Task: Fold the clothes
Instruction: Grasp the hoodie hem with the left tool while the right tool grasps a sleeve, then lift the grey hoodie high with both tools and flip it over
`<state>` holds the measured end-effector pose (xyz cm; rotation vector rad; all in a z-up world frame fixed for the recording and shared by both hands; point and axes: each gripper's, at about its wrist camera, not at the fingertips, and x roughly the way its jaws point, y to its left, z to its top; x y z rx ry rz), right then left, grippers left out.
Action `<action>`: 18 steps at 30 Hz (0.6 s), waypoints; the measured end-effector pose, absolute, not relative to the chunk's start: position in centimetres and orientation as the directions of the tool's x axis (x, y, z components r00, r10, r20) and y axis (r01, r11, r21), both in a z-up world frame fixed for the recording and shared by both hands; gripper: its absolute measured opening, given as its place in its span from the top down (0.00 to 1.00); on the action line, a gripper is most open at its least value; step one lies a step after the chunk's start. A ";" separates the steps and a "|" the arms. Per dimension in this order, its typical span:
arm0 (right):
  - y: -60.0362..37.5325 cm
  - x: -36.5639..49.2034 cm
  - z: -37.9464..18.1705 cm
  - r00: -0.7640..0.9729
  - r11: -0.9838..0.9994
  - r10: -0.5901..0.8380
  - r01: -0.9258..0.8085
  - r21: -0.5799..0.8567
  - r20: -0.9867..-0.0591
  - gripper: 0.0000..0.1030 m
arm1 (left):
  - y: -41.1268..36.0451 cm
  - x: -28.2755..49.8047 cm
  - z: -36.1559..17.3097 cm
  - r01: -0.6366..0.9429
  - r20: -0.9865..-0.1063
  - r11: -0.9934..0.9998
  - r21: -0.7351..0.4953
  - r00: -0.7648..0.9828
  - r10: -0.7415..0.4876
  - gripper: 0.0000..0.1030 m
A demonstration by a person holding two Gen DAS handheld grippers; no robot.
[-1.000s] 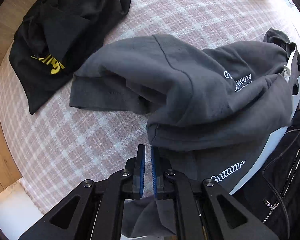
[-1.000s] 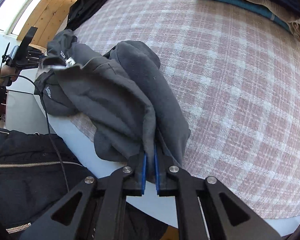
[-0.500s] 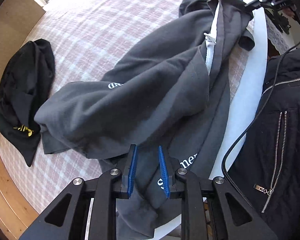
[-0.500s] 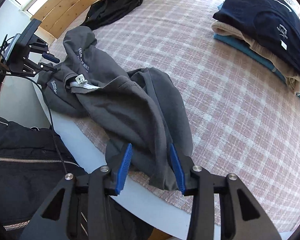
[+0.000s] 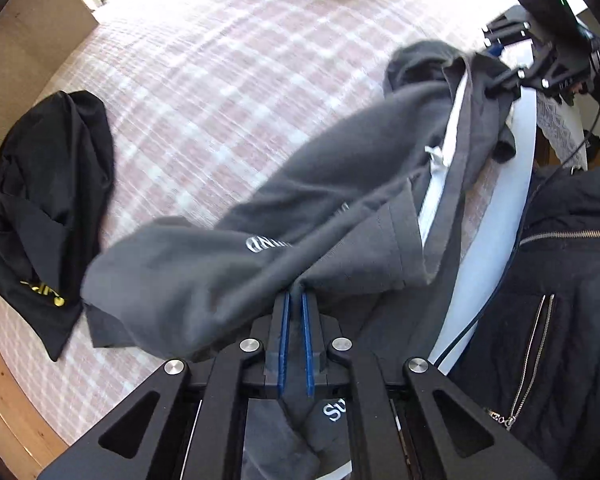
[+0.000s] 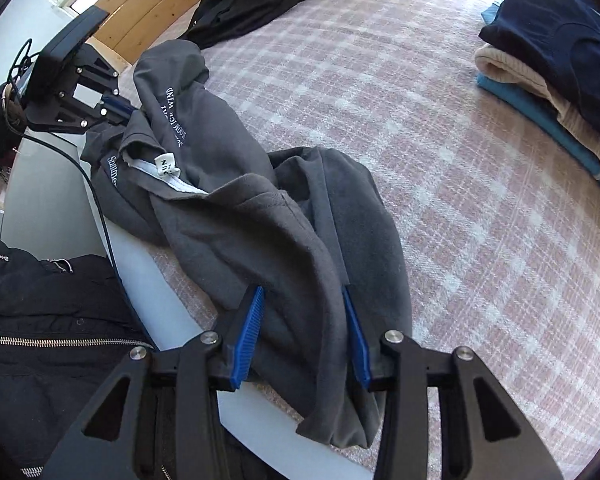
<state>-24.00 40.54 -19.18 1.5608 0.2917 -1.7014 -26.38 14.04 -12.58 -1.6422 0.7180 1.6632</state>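
Charcoal-grey fleece: the grey sweatshirt (image 6: 236, 216) lies crumpled along the near edge of a bed covered by a pink-and-white plaid bedspread (image 6: 440, 152), with white lettering on the fabric and a white neck label showing at its collar. Left gripper (image 5: 295, 300): its blue-padded jaws are pressed nearly together with a fold of the sweatshirt pinched between them, the cloth rising in a taut ridge from the jaws towards the collar; part of the garment hangs below the gripper, and this view is slightly blurred. Right gripper (image 6: 302, 298): jaws spread wide, one blue pad on either side of a hanging fold of the same sweatshirt near the bed's white edge; whether the pads touch the cloth cannot be told. In the right wrist view the left gripper appears at upper left, at the sweatshirt's far end. Black garment (image 5: 44, 208): bunched, with yellow print, lying on the bedspread well apart from the sweatshirt. Folded stack (image 6: 552, 64): dark navy over cream over teal, at the far right of the bed. A person's black zipped jacket (image 5: 560, 280) stands just beside the bed edge.
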 end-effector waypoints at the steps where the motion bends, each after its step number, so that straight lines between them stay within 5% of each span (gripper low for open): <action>1: 40.7 -24.2 -19.2 0.077 -0.661 -0.393 0.669 0.340 -0.916 0.80 | 14.1 -27.7 -11.9 -0.778 -0.995 -0.625 -0.071 0.015 0.096 0.95; 7: 41.5 -25.3 -19.4 0.109 -0.675 -0.407 0.633 0.379 -0.907 0.80 | 12.3 -37.6 -13.0 -0.725 -0.997 -0.688 -0.012 -0.048 0.068 0.84; 18: 41.2 -25.0 -19.9 0.172 -0.665 -0.422 0.609 0.433 -0.890 0.80 | 16.0 -35.1 -15.4 -0.904 -0.998 -0.426 -0.039 0.059 -0.036 0.67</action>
